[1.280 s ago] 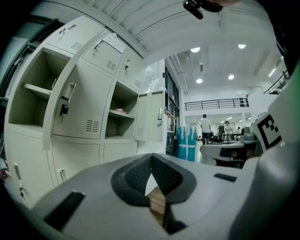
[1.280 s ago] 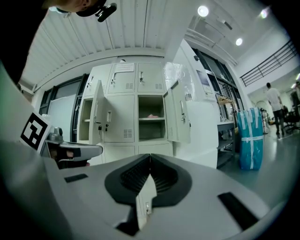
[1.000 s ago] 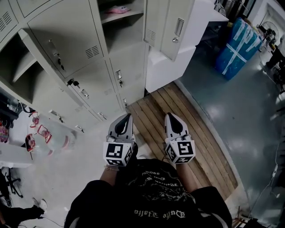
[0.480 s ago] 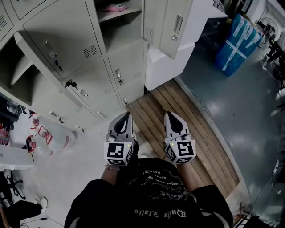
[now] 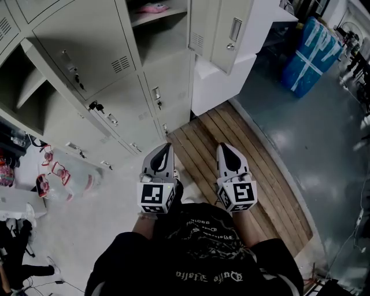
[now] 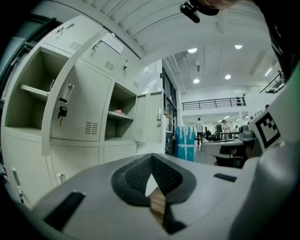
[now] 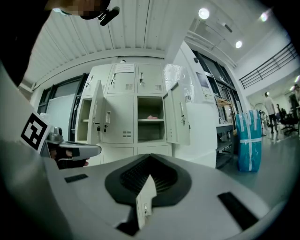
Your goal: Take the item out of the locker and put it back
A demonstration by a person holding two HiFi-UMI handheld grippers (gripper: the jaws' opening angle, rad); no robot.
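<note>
both grippers shut and empty before the locker

the left gripper point(image 5: 166, 149) and right gripper point(image 5: 223, 148) have their jaws together, holding nothing, side by side above the wooden boards point(image 5: 260, 173). the pink item point(image 5: 151, 8) lies on the shelf inside the open locker point(image 5: 167, 49).

The pink item point(image 5: 151, 8) on the open shelf is sliced by the head view's top edge, and in the right gripper view it is too small to name; the lockers point(image 5: 87, 63) run off the top and left; the red-and-white clutter point(image 5: 53, 178) beside them is too blurred to identify; distant people point(image 6: 199, 127) are mere specks
</note>
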